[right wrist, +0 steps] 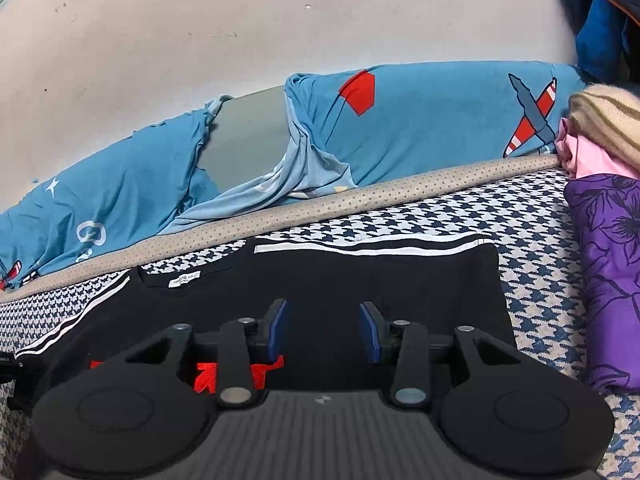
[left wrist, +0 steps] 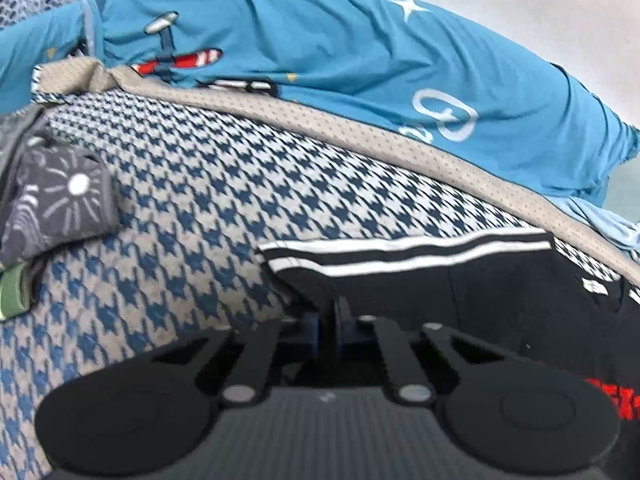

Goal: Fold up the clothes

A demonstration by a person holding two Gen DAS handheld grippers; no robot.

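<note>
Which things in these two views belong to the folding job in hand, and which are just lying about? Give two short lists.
In the job:
- black T-shirt, spread on the houndstooth mat
- left gripper, shut on the shirt's edge
- right gripper, open above it

Lying about:
- blue aeroplane sheet
- purple floral cloth
- grey patterned bundle
- striped knit item

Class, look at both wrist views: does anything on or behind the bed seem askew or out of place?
Yes. The blue aeroplane-print sheet along the wall has slipped and bunched, baring a grey panel behind it.
</note>
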